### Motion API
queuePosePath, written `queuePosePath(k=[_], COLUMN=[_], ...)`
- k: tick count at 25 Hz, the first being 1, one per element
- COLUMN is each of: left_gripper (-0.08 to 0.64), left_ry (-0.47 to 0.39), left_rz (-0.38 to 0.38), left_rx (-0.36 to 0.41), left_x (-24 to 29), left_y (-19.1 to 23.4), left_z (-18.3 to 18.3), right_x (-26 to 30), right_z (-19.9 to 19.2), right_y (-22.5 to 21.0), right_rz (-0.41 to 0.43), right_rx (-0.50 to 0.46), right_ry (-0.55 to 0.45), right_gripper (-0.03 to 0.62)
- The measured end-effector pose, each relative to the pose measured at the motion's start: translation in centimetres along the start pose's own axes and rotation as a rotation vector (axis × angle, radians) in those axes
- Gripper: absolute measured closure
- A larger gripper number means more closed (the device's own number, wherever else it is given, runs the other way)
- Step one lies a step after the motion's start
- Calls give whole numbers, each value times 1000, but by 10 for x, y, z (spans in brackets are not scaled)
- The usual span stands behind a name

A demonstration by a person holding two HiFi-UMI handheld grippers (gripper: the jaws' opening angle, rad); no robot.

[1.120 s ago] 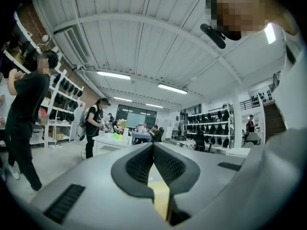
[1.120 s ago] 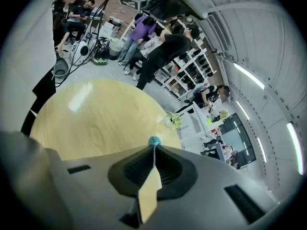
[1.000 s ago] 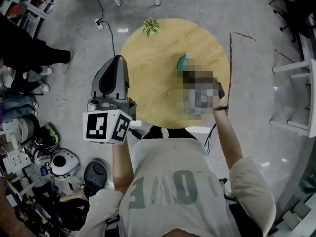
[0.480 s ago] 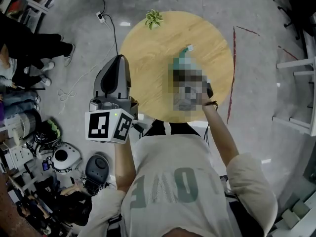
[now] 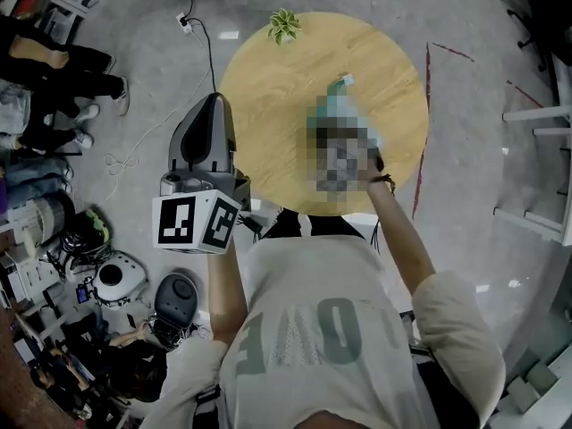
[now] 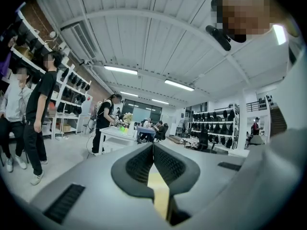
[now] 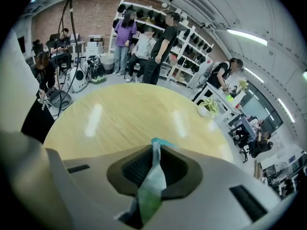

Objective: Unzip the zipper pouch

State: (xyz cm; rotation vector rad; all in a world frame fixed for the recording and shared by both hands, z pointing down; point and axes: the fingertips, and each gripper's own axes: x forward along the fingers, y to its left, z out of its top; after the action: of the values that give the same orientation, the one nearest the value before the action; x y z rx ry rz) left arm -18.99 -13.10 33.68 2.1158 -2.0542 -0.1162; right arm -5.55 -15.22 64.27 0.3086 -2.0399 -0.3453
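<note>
The round counter (image 5: 268, 105) is pale yellow wood with fine grain. The pouch (image 7: 152, 181) is teal, mottled green and white. The left tongs (image 6: 153, 152) are grey with dark ribbed pads (image 6: 139, 164); their cube (image 5: 197, 224) bears black-and-white squares. A red line (image 5: 422, 141) crosses the grey floor (image 5: 483, 195).

The head view looks steeply down onto the round light-wood table (image 5: 268, 105). The right gripper view sits close over that table, facing across it to the small green potted plant (image 7: 209, 108) at its far rim; both views share these. The left gripper view, beside the table's left edge, faces level, seemingly past it.
</note>
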Motion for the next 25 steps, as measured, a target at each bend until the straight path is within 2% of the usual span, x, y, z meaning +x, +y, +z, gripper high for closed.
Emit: queuePosePath(k=[5, 8, 14, 19, 22, 25], left_gripper=[534, 534, 534, 534, 533, 532], left_ry=[-27, -43, -83, -137, -173, -219], left_rz=[-10, -25, -72, -122, -140, -148], left_rx=[-4, -4, -2, 11, 32, 78], left_x=[3, 6, 12, 23, 27, 30], left_y=[3, 1, -10, -22, -34, -45], left_z=[9, 14, 27, 44, 55, 64], right_x=[-8, -19, -64, -136, -193, -245], right_z=[13, 21, 52, 86, 101, 108], right_y=[0, -18, -83, -149, -179, -193], right_rz=[57, 13, -151, -347, -476, -570], right_rx=[56, 61, 70, 118, 203, 350], right_ry=[-39, -66, -159, -298, -418, -576], right_gripper=[490, 482, 482, 482, 483, 491])
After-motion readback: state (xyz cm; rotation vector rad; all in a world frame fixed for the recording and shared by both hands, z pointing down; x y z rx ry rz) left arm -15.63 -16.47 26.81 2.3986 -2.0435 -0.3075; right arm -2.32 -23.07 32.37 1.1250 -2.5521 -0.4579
